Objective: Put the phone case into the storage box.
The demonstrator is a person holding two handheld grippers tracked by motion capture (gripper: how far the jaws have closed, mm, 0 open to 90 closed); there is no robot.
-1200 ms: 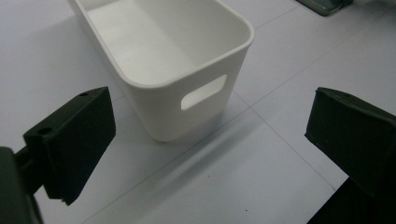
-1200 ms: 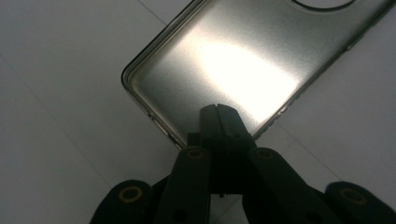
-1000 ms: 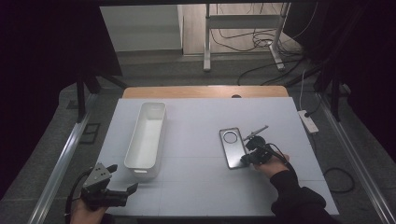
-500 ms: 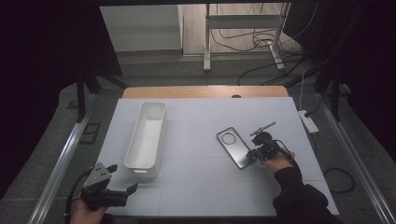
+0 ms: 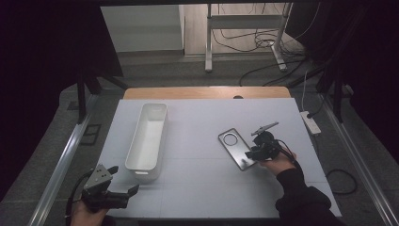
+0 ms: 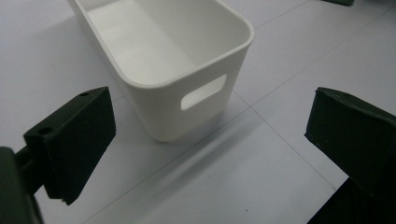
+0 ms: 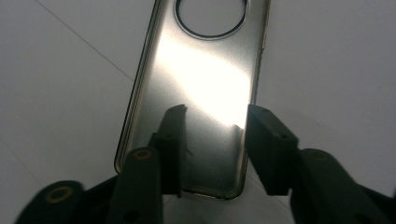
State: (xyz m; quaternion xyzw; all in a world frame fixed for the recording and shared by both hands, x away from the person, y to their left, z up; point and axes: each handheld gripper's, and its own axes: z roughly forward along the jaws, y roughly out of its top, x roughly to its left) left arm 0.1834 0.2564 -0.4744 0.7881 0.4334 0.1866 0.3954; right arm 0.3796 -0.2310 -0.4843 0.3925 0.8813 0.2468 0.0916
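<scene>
your right claw (image 7: 212, 140) has just been opening; its jaws now stand apart over the near end of the phone case (image 7: 201, 93), which lies flat on the white bench (image 5: 197, 188), right of the white bin (image 5: 148, 136). your left claw (image 6: 205, 154) stands wide apart, holding nothing, just beside the bin's near end.

Left gripper (image 5: 123, 181) low at near left corner, held in left hand (image 5: 87, 214), jaws spread wide, nothing between them. Right gripper (image 5: 249, 154) at right of centre, gripped by right hand (image 5: 277, 163), dark sleeve (image 5: 301, 200) trailing back to near edge. Jaws just opened, now partway apart, tips angled down toward surface.
</scene>
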